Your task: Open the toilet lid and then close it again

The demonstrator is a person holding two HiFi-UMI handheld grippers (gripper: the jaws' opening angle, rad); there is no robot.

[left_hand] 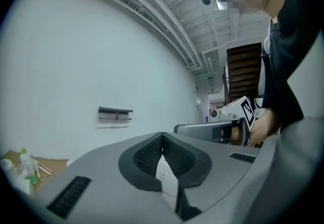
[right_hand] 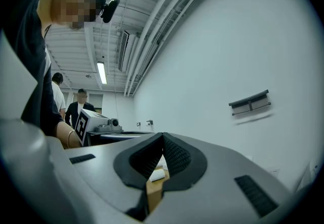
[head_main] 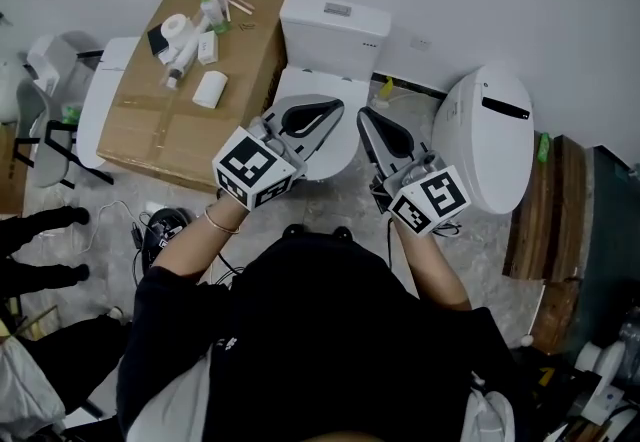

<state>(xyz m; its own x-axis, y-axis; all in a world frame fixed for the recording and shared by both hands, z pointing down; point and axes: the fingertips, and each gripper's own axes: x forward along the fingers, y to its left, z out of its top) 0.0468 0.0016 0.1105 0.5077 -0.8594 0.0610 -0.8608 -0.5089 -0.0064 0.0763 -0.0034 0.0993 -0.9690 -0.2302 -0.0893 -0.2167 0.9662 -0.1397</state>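
We hold both grippers with jaws pressed together and empty: the left gripper [head_main: 325, 112] hovers over the toilet lid [head_main: 345, 92], which lies shut beneath it, and the right gripper [head_main: 372, 125] hangs just off the lid's right edge. The lid looks like stiff, smooth, fairly light plastic on a rear hinge. We judge its front lip, behind the left gripper's tips, the best hold, since it could slip and slam.
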